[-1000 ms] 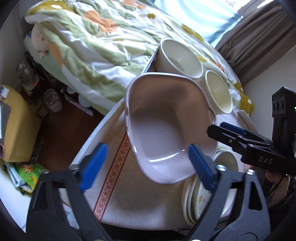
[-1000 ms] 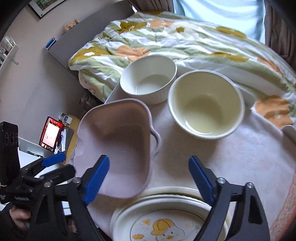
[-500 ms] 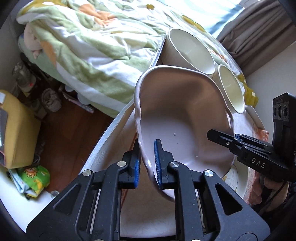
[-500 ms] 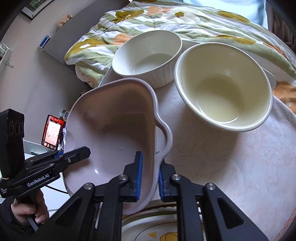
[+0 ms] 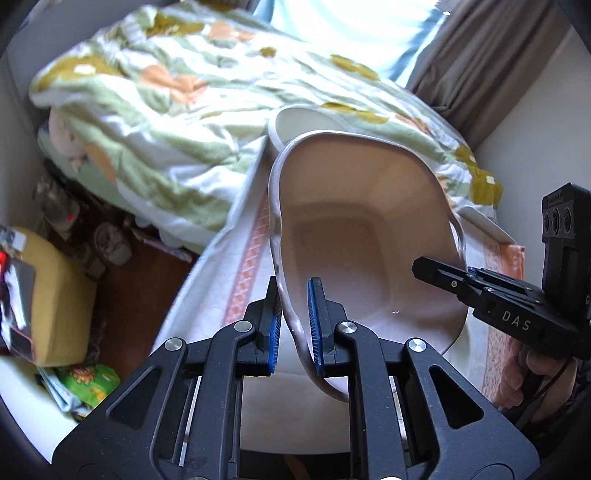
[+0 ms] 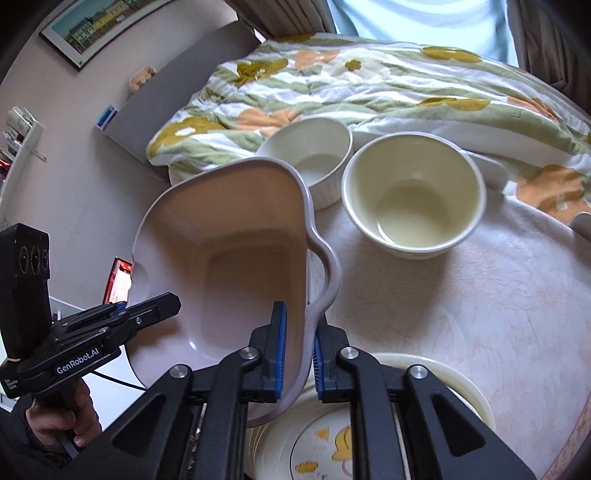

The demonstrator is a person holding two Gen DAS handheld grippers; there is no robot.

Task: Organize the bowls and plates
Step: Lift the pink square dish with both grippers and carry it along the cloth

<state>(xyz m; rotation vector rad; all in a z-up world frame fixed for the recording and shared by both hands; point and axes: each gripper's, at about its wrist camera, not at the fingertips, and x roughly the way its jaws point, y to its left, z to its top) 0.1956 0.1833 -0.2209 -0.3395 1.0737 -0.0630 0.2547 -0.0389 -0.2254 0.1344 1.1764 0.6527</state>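
Both my claws stood wide apart a second ago; now my left claw (image 5: 293,325) and right claw (image 6: 297,354) have clamped opposite rims of the pink dish (image 6: 229,266), which has come up off the surface (image 6: 461,295), tilted.

Floral quilt (image 6: 369,85), green, orange and mustard on white, covers the bed behind the round table (image 6: 480,295), which carries a pale patterned cloth. Framed picture (image 6: 99,26) on the wall, upper left. Grey-brown curtain (image 5: 476,70) beside the bright window. Yellow cushion (image 5: 55,295) on the dark wooden floor (image 5: 140,295).
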